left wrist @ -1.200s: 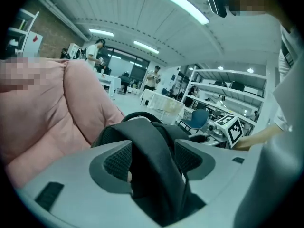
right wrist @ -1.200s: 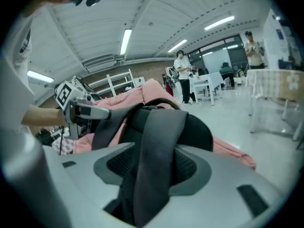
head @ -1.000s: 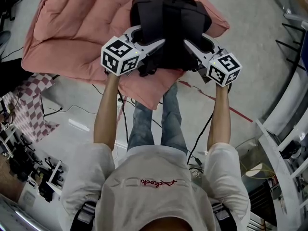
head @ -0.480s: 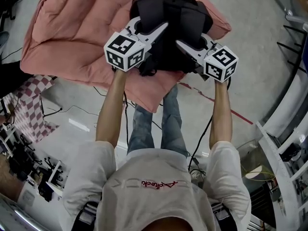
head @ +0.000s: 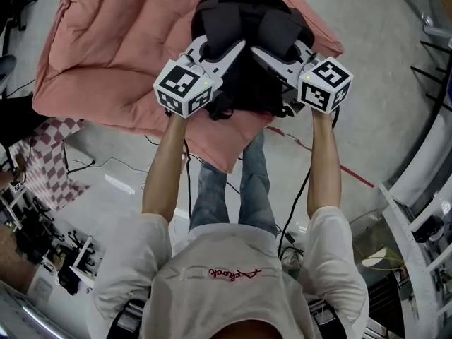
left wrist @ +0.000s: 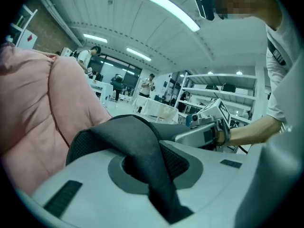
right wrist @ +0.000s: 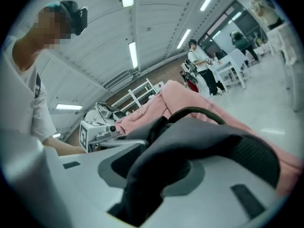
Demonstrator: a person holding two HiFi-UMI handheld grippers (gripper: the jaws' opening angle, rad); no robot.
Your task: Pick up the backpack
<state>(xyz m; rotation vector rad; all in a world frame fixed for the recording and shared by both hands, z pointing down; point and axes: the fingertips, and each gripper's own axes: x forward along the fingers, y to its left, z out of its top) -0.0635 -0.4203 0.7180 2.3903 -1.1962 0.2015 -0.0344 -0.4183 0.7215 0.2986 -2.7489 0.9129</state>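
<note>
Left gripper (head: pixel 220 46) and right gripper (head: pixel 281 50) grip the black backpack (head: pixel 244 20), which lies on a pink quilt (head: pixel 120 41) on the floor (head: pixel 367 69).
From above, dark fabric hides the grip; each gripper view shows jaws, just closing, pinched on a padded strap: left strap (left wrist: pixel 142 151), right strap (right wrist: pixel 190 146).

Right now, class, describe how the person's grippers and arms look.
Both the left gripper and right gripper have pale grey tapering jaws and a white cube printed with black squares. A black cable trails from each. Short white sleeves; arms bare.
</note>
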